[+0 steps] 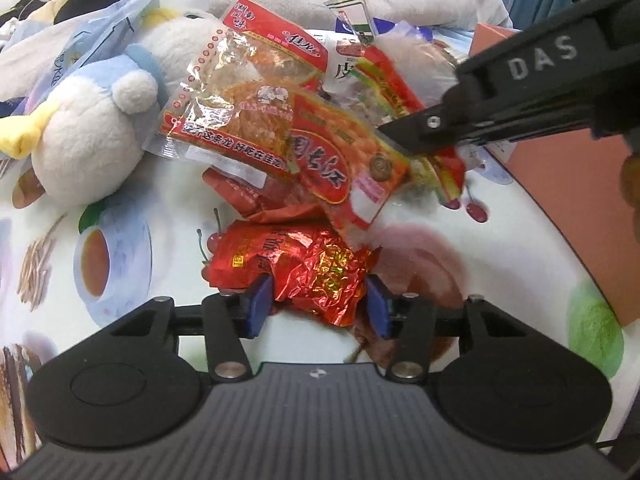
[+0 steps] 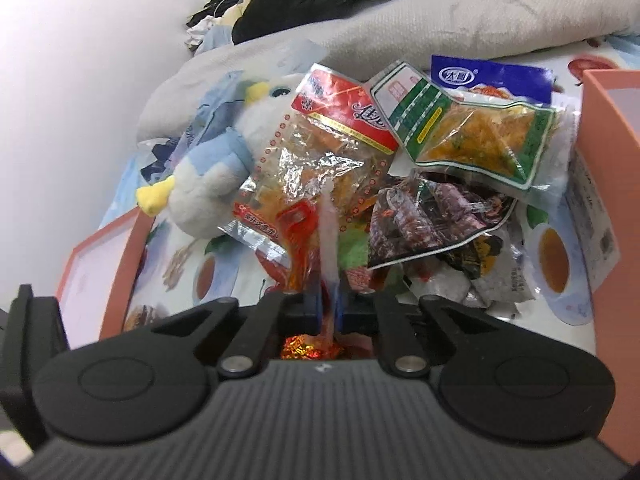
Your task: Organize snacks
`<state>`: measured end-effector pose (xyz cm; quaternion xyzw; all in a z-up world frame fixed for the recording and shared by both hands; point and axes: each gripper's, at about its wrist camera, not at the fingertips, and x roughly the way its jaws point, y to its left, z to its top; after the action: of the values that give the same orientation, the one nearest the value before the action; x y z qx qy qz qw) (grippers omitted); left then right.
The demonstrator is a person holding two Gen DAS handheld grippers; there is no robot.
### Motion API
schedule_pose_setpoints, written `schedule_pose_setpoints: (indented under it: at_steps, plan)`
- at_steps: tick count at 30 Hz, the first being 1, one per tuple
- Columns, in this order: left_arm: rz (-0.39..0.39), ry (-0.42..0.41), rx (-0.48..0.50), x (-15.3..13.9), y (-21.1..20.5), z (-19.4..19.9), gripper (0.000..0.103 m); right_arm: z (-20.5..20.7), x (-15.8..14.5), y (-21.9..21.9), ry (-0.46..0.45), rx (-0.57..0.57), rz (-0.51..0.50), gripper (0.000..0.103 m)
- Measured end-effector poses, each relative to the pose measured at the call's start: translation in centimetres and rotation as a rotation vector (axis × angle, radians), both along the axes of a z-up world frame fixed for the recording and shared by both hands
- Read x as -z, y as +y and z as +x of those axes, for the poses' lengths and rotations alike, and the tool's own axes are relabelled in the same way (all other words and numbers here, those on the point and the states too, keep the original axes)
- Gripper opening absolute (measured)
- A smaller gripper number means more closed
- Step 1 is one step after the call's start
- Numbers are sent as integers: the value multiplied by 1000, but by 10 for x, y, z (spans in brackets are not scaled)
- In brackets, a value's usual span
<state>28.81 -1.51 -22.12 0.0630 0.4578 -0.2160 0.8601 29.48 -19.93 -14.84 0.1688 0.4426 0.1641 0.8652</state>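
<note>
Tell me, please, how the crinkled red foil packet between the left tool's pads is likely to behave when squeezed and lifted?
The red foil packet looks puffy and creased, so it will probably crumple rather than stay stiff. Its glossy film may slip between the left tool pads. It seems light.

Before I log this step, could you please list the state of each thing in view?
Right claw: shut on orange snack packet, lifted edge-on.
Left claw: open, straddling red foil packet, lying crumpled.
Green packet: sealed, atop pile.
Plush toy: lying sideways.
Pink box: open.
</note>
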Motion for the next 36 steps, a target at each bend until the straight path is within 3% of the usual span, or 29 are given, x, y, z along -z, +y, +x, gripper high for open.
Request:
schedule_pose_setpoints:
  at_steps: [17, 36]
  plan:
    - [-79, 54, -126, -42, 9, -79, 54, -83, -27, -27, -12, 58, -36, 9]
    - [-168, 97, -239, -72, 6, -144, 54, -182, -20, -47, -15, 155, -145, 9]
